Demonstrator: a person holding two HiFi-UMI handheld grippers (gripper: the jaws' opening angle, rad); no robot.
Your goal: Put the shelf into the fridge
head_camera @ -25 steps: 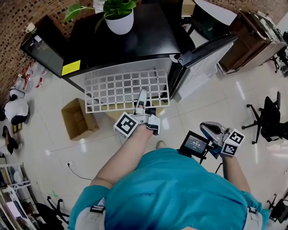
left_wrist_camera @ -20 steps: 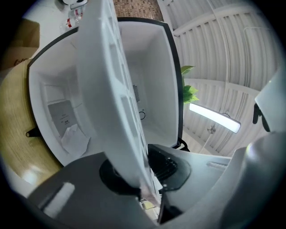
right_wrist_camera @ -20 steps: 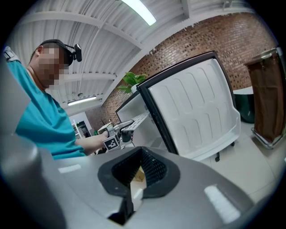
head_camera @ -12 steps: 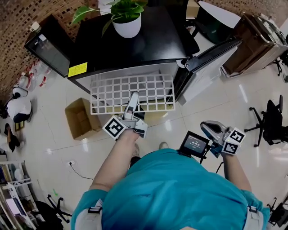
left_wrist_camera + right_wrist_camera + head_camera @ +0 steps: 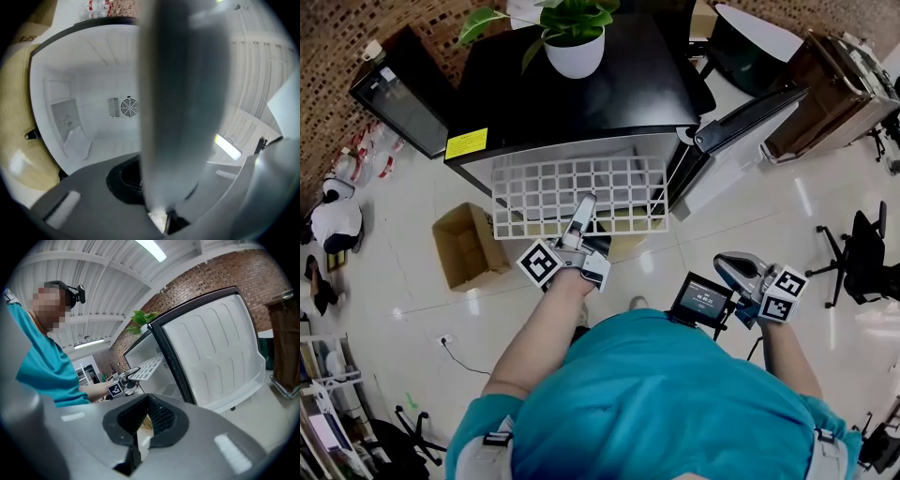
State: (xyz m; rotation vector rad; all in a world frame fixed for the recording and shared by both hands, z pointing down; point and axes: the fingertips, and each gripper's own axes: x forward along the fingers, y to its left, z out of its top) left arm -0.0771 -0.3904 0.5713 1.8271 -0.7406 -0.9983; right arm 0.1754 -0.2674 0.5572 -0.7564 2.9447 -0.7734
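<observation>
Wire shelf (image 5: 548, 187) hangs at the open fridge (image 5: 581, 89) mouth. Left gripper (image 5: 585, 206) fingers have just closed on its front edge. Right gripper (image 5: 727, 266) is clenched and empty, well apart. Risk: the single-point grip lets the shelf tilt and jam against the fridge walls.

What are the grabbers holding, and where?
The left gripper has just been closing its jaws on the white shelf, at its near edge. The right gripper holds nothing.

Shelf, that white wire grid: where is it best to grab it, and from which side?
Probably its near rim, mid-width, from in front of the open fridge: the shelf lies flat, far edge at the opening. The left gripper has just closed there.
</observation>
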